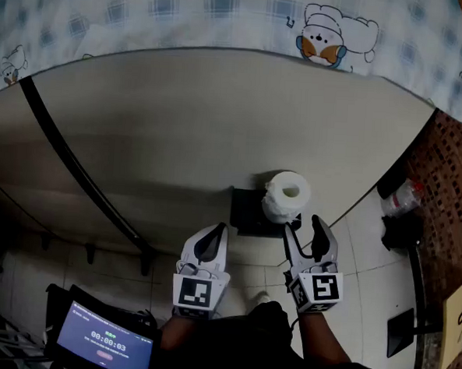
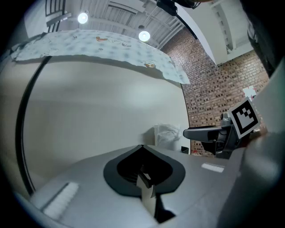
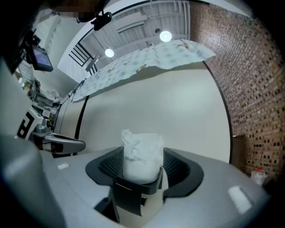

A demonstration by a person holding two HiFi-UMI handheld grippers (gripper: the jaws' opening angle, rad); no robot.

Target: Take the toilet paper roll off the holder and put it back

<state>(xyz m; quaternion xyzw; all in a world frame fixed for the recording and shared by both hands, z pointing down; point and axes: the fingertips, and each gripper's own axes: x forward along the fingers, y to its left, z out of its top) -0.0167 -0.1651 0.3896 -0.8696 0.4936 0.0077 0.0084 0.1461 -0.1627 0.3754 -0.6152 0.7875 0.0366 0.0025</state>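
Observation:
A white toilet paper roll [image 1: 286, 195] sits on a black holder [image 1: 247, 213] fixed to the beige wall [image 1: 180, 130]. My right gripper [image 1: 304, 230] is just short of the roll, its jaws open and apart from the paper. The right gripper view shows the roll [image 3: 141, 153] dead ahead, framed by the jaws, with the holder's bracket [image 3: 129, 196] under it. My left gripper [image 1: 215, 235] hangs level to the left of the holder, shut on nothing. In the left gripper view its jaws meet at the tip [image 2: 142, 148], with the roll [image 2: 168, 136] and the right gripper [image 2: 209, 132] off to the right.
A black strip [image 1: 76, 166] runs slantwise across the wall. A patterned cloth [image 1: 226, 16] hangs over the wall's top. A plastic bottle [image 1: 402, 198] lies on the floor by the brick wall [image 1: 450, 170]. A screen with a timer [image 1: 104, 342] stands at lower left.

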